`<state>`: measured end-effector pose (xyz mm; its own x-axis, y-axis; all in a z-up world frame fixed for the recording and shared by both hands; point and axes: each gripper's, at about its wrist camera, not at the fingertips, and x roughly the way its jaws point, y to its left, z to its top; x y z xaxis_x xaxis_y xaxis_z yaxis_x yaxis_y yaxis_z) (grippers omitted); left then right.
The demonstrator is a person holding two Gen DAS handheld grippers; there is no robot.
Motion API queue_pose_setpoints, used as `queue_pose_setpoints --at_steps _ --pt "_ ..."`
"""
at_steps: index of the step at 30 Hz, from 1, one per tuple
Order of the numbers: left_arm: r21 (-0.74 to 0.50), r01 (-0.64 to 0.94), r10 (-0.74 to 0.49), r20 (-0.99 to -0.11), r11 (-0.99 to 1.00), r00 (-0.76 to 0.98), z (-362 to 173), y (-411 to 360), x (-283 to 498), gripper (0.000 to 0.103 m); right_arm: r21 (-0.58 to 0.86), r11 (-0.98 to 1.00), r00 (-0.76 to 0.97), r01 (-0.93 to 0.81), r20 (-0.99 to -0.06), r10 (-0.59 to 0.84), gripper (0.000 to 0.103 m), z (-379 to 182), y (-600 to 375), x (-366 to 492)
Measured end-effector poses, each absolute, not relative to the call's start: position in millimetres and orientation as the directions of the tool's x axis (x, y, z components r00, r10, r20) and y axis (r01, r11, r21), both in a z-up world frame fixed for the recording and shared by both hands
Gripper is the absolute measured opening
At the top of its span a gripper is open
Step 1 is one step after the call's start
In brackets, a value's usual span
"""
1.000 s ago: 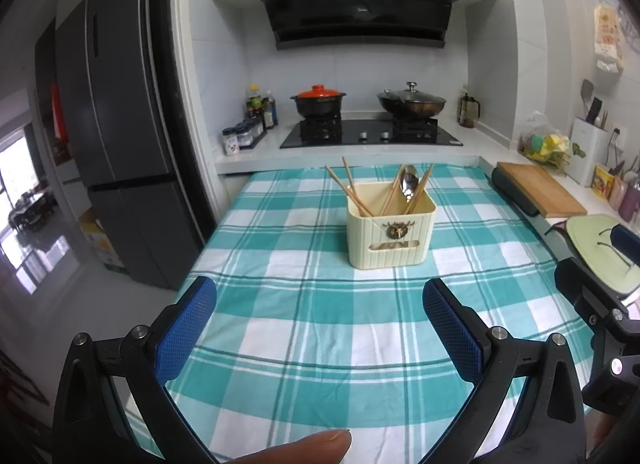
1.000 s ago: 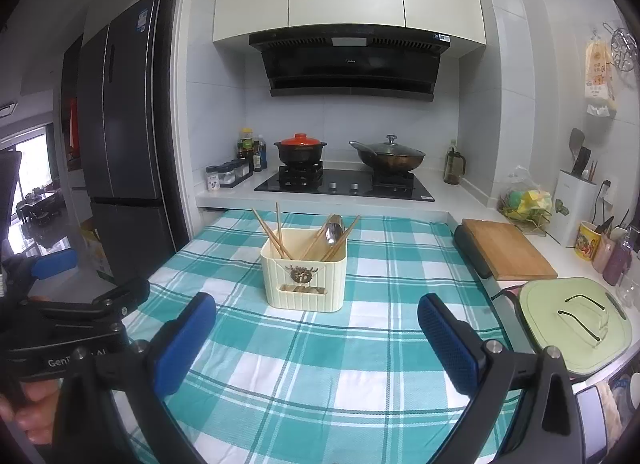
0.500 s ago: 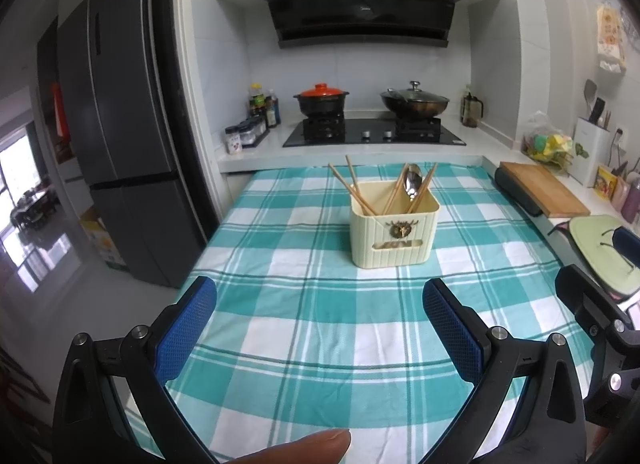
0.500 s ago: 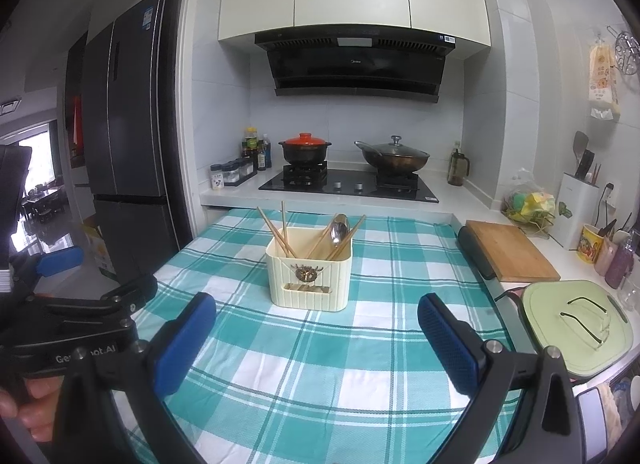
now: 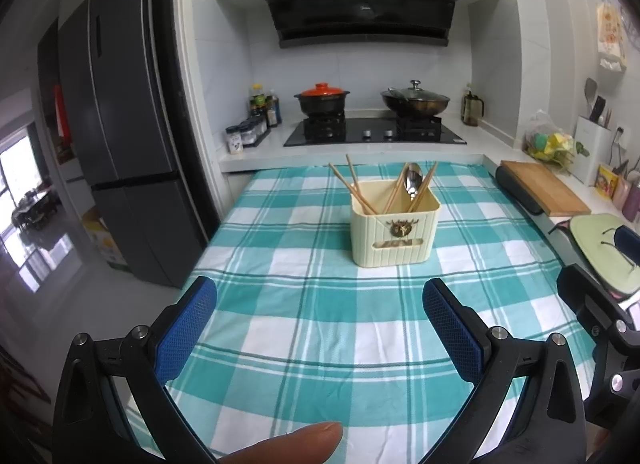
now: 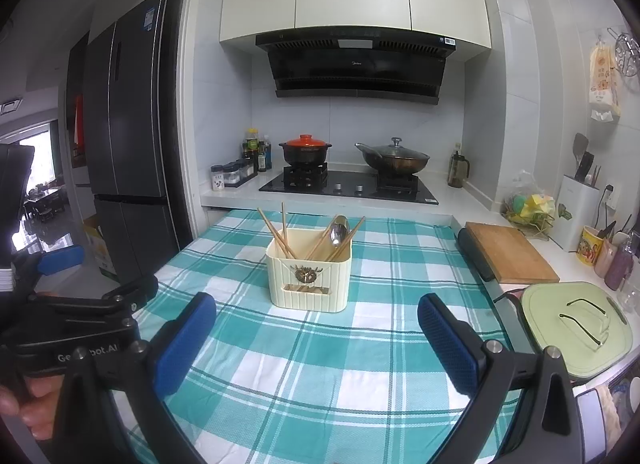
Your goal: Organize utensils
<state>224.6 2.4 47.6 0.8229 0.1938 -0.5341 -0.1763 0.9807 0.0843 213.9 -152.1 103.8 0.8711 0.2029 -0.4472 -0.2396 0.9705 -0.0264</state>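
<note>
With your left hand-held gripper (image 5: 320, 304) and right hand-held gripper (image 6: 317, 318) both spread wide and empty, approach the cream utensil holder (image 5: 394, 233) mid-table, far of you, pinching one chopstick (image 5: 354, 189) near its top.

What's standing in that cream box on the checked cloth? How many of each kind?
Sticking out of the cream box:
chopsticks: 5
spoon: 1
Total: 6
</note>
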Motion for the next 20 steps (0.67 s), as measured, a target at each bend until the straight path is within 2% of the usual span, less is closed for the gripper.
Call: queue_pose_setpoints --at_steps 14,20 --pt "0.082 -0.160 0.179 -0.526 0.984 0.832 49.5 0.2 223.9 0.103 -0.029 0.970 0.871 -0.242 -0.446 0.204 0.103 103.4 -153.8 213.3" --pt "0.015 -0.162 0.146 -0.528 0.987 0.836 48.3 7.2 223.5 0.103 -0.029 0.970 0.872 -0.241 -0.447 0.203 0.103 103.1 -153.6 213.5"
